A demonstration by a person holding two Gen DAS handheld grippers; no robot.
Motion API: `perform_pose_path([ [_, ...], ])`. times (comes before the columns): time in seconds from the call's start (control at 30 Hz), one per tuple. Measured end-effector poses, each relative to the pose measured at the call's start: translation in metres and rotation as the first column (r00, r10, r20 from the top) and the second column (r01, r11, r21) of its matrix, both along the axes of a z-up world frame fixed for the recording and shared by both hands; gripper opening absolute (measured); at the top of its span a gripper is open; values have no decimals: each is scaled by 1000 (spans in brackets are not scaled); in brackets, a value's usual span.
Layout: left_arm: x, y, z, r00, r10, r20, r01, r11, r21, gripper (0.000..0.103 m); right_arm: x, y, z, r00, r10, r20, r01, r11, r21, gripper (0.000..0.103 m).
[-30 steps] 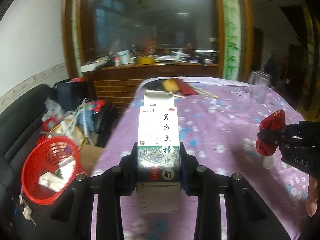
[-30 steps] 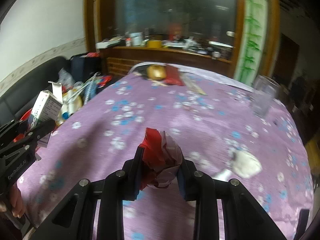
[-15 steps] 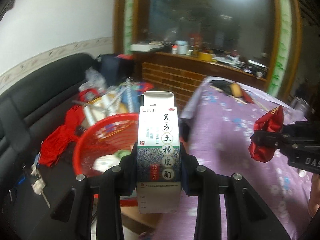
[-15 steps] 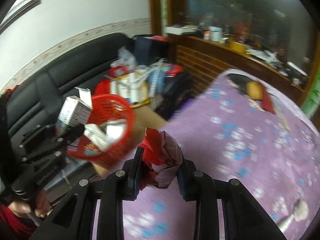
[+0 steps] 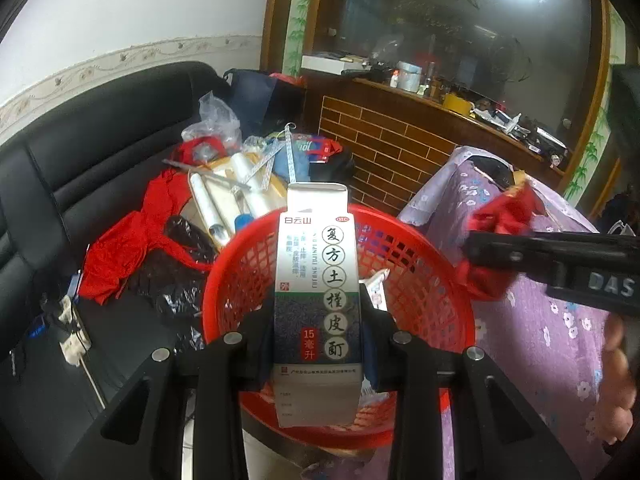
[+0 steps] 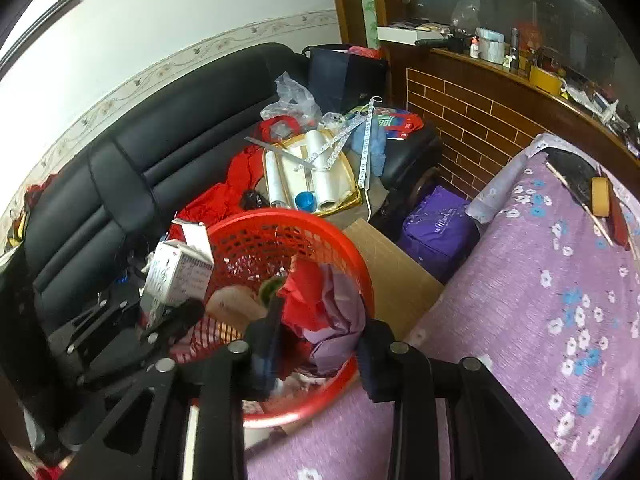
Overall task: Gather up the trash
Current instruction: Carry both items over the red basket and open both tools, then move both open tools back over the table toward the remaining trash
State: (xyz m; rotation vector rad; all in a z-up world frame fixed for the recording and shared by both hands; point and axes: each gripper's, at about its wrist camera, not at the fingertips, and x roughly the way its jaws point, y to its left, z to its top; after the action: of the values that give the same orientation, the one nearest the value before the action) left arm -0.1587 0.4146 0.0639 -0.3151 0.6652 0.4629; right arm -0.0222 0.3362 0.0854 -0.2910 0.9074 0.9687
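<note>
My left gripper point(image 5: 318, 344) is shut on a white and dark green medicine box point(image 5: 318, 280) and holds it upright over the red mesh basket point(image 5: 424, 272). My right gripper point(image 6: 316, 344) is shut on a crumpled red and purple wrapper point(image 6: 320, 300) at the basket's point(image 6: 280, 240) near right rim. In the left wrist view the right gripper point(image 5: 552, 260) reaches in from the right with the wrapper point(image 5: 500, 216). In the right wrist view the left gripper point(image 6: 168, 320) holds the box point(image 6: 176, 272) at the basket's left rim. Paper scraps lie in the basket.
A black sofa point(image 6: 140, 152) behind the basket holds red cloth point(image 5: 120, 256), plastic rolls point(image 6: 276, 180) and bags. The table with a purple flowered cloth point(image 6: 560, 320) is at the right. A cardboard sheet point(image 6: 392, 272) and purple bag point(image 6: 436, 232) lie between them.
Both grippers have swung left off the table towards the sofa and come down over the red basket, each still holding its item. The basket now fills the lower middle of both views.
</note>
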Motion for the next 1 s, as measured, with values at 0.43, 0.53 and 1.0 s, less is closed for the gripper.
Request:
perform_pose_path([
  [0.43,-15,-17,15,998,31,57,-31,1000,1,77,19,-80,25,995,-96,-24,98,987,130,72],
  [0.53,-14,-34,22,998,13,65,-14,1000,8,77,16,-114,25,991,-136,-12,136,982,128,72],
  [1.0,17,-186,43,984,-180,8,175,963,206,77,4,-281,14,951,-309,-31,310,936,166,72],
])
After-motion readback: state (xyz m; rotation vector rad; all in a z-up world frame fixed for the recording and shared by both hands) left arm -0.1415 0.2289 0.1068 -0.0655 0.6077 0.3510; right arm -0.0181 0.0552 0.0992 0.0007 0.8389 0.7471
